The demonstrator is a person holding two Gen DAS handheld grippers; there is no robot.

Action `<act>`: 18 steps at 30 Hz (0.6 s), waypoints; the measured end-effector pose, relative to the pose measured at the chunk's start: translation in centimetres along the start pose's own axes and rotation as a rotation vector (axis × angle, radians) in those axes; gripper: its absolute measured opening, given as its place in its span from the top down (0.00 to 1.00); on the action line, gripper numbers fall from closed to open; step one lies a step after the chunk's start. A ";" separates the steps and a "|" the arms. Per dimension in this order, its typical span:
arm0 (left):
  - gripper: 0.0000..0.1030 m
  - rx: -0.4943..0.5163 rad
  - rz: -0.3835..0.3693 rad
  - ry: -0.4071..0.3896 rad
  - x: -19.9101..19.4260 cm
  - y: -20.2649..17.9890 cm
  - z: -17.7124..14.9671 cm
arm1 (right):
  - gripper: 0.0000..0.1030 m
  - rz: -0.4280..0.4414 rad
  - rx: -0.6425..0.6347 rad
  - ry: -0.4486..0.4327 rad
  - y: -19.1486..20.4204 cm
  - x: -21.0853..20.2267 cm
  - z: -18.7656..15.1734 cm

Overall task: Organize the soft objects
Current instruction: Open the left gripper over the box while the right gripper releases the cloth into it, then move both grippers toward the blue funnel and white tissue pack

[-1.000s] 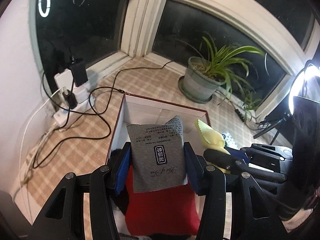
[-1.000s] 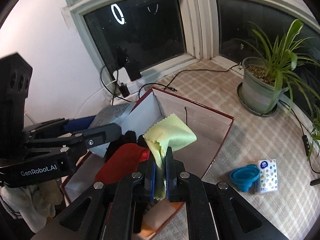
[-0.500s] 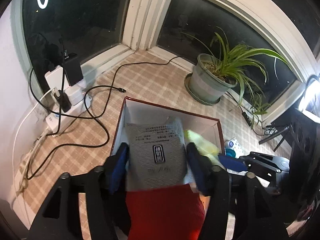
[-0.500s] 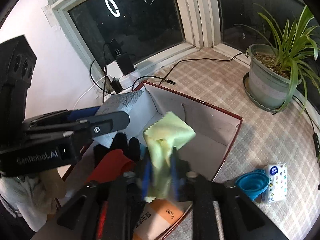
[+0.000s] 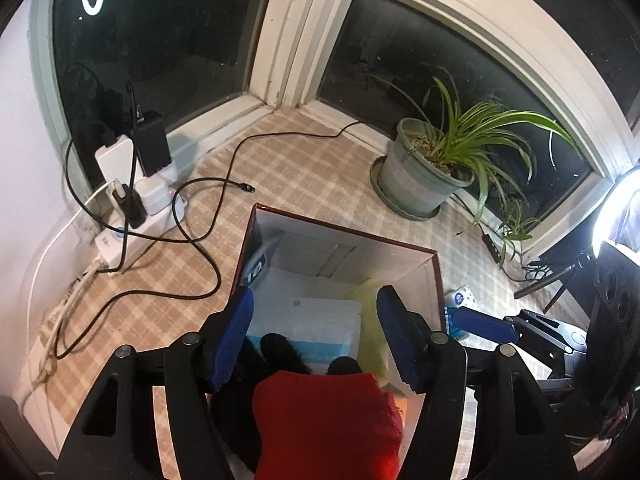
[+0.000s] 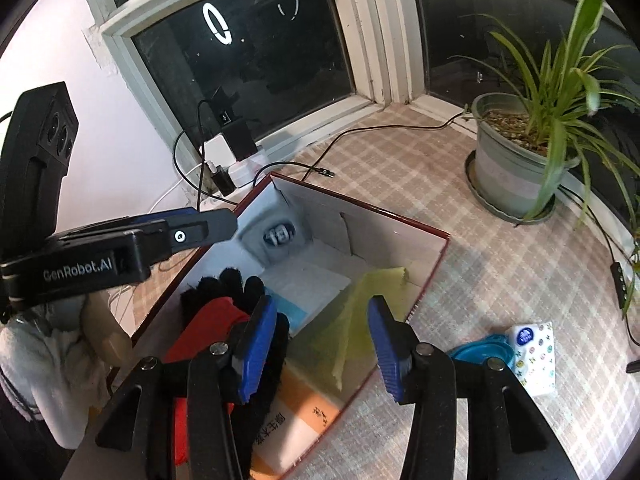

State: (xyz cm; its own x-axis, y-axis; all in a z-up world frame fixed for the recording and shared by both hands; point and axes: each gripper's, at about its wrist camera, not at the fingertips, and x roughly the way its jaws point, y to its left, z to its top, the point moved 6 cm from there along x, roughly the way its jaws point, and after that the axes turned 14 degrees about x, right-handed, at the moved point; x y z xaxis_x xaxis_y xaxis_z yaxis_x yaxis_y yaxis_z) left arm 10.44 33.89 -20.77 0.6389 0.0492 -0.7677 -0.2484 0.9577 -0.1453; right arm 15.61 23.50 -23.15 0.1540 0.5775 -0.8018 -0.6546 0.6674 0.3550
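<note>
Both the left gripper (image 5: 312, 332) and right gripper (image 6: 322, 340) gape wide, empty, above the red-edged box (image 6: 434, 264); the yellow cloth (image 6: 360, 320) lies inside at the right gripper's twelve o'clock.

Beige plaid-covered bench (image 6: 500, 248) carries: red-rimmed cardboard box (image 6: 434, 266) centre, grey potted plant (image 6: 516, 168) two o'clock, white power strip (image 5: 132, 236) ten o'clock.

"GenRobot.AI" printed white on left gripper (image 6: 224, 226) body; Chinese characters on orange-white pack (image 6: 296, 428), unreadable
</note>
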 end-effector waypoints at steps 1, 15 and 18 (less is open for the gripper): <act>0.38 0.001 -0.007 -0.006 -0.3 -0.2 0.0 | 0.57 -0.001 -0.001 -0.002 -0.1 -0.2 -0.1; 0.38 0.077 -0.056 -0.073 -5.0 -4.7 -2.3 | 0.57 -0.033 0.074 -0.043 -5.2 -5.0 -0.8; 0.38 0.071 -0.059 -0.093 -6.5 -5.2 -3.4 | 0.57 -0.054 0.109 -0.050 -7.4 -6.1 -0.6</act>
State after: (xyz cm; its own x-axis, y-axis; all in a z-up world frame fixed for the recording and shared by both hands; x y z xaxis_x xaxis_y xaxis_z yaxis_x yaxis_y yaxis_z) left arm 5.14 27.69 -17.16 0.7167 0.0149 -0.6972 -0.1579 0.9773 -0.1415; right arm 19.12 14.77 -21.17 0.2255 0.5599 -0.7973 -0.5604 0.7440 0.3640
